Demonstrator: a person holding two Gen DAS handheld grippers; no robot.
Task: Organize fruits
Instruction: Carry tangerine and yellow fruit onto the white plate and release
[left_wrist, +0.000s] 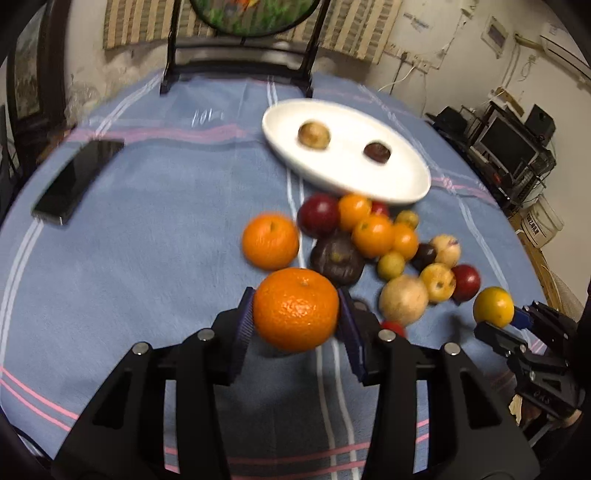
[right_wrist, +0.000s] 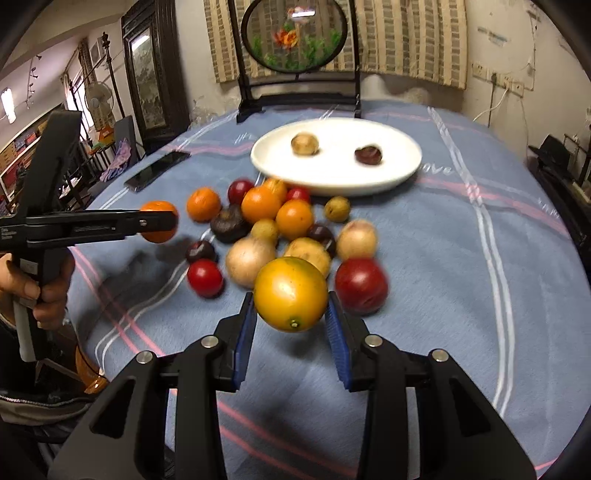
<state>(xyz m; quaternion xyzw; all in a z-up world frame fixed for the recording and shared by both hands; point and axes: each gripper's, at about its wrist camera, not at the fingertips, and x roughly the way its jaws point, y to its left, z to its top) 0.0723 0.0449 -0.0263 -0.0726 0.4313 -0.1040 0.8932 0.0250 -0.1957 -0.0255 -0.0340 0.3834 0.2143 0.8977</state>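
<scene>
Though blurred, tangerine (left_wrist: 295, 309) looks glossy, pebbled btwn left gripper (left_wrist: 295, 314) fingers (left_wrist: 243, 321).

1. Left wrist cam: looks fwd and down along left tongs (left_wrist: 295, 310), close over worktop (left_wrist: 147, 258).
2. Right wrist cam: same angle along right tongs (right_wrist: 291, 306).
3. Shared: white plate (left_wrist: 369, 184), fruit pile (left_wrist: 369, 236), phone (left_wrist: 74, 181).

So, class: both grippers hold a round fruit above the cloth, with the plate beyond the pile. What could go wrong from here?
1. The mandarin is round and smooth, and the left gripper pinches only its sides; it might slip out.
2. The yellow fruit in the right gripper could drop into the fruit pile, scattering it.
3. The white plate looks shallow, so placed fruit may roll.
</scene>
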